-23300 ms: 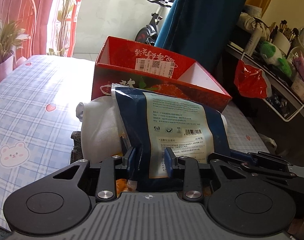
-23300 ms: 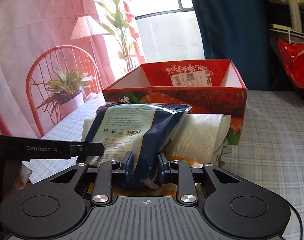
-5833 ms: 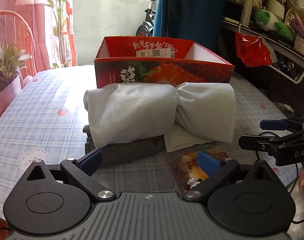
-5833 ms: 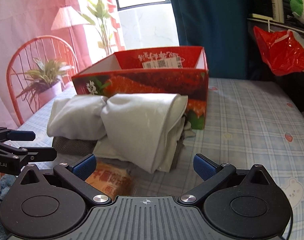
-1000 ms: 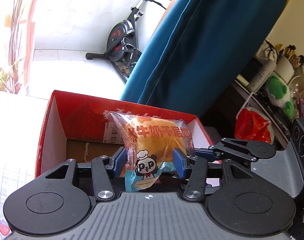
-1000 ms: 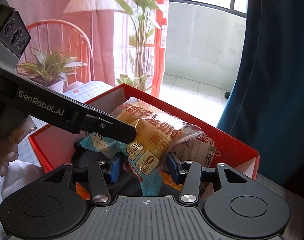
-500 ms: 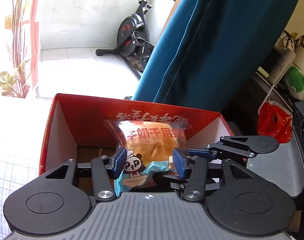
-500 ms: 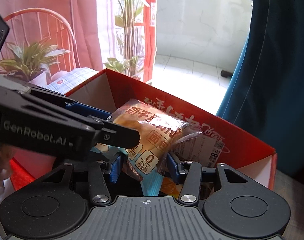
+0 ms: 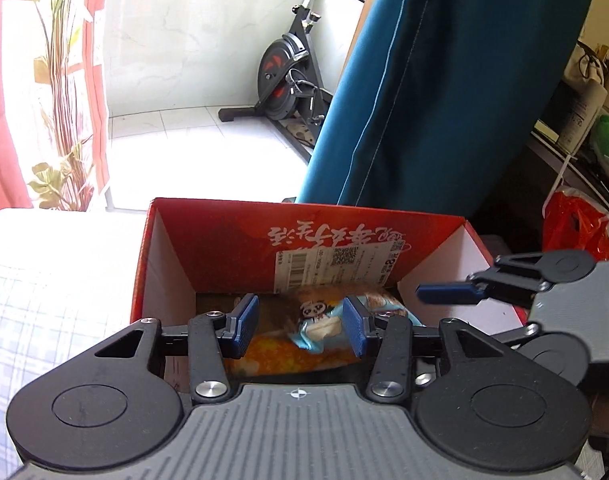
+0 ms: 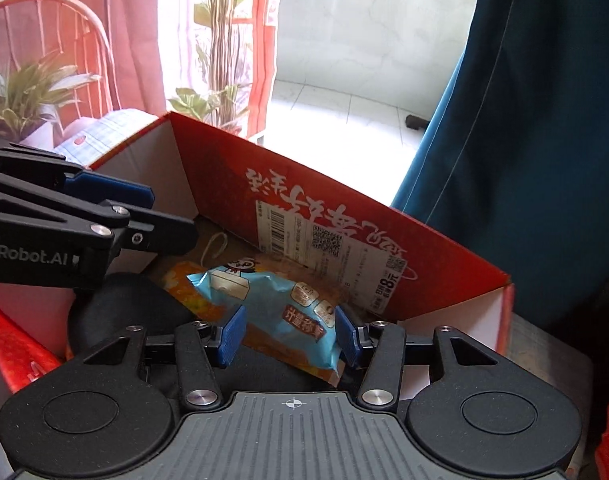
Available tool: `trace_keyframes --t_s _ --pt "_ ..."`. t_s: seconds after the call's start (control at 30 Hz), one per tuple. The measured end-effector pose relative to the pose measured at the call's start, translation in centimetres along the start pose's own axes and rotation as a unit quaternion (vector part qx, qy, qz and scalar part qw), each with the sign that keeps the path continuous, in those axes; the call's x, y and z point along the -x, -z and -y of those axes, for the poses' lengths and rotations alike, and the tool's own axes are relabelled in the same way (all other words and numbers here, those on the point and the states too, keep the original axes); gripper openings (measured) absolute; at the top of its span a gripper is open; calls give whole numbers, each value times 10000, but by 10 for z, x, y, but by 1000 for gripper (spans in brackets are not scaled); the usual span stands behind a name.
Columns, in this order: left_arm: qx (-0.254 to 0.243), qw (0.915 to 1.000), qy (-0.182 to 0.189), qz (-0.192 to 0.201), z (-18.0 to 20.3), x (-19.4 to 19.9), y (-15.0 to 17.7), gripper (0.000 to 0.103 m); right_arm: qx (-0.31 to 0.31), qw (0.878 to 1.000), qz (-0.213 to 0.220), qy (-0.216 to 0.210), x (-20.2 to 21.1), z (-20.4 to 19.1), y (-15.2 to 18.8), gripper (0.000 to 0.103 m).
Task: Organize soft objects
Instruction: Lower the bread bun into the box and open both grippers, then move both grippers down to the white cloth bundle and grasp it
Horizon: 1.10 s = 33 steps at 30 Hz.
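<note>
Reading "nRobot.AI" on left claw (image 10: 144, 216) above red box (image 10: 224, 168)

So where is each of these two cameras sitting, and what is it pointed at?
Left wrist: on the left gripper, looking down into the red box at the bread packet; the right gripper shows at right.
Right wrist: on the right gripper, looking into the same box; the left gripper shows at left.
Shared: box, packet, blue curtain.
</note>
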<state>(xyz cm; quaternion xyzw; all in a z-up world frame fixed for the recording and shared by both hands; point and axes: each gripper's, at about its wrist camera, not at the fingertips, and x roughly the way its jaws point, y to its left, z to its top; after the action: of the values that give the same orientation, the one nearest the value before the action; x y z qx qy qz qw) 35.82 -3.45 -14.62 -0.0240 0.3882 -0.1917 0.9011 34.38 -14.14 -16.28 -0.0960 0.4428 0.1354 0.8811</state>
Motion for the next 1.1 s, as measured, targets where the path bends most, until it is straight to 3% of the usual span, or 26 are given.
trace_keyframes --t_s 0.37,0.7,0.83,1.1 --pt "-395 9980 -335 356 8 69 32 52 149 9965 820 -87 79 -13 32 52" --pt "-618 9960 -359 527 0 124 88 74 -77 9925 1189 -259 123 -32 93 55" --pt "-612 9967 -275 464 -6 131 112 83 -202 9904 1321 -356 137 -35 117 63" --pt "-461 9987 -140 156 -12 116 147 83 -199 9908 1260 -444 135 -51 159 66"
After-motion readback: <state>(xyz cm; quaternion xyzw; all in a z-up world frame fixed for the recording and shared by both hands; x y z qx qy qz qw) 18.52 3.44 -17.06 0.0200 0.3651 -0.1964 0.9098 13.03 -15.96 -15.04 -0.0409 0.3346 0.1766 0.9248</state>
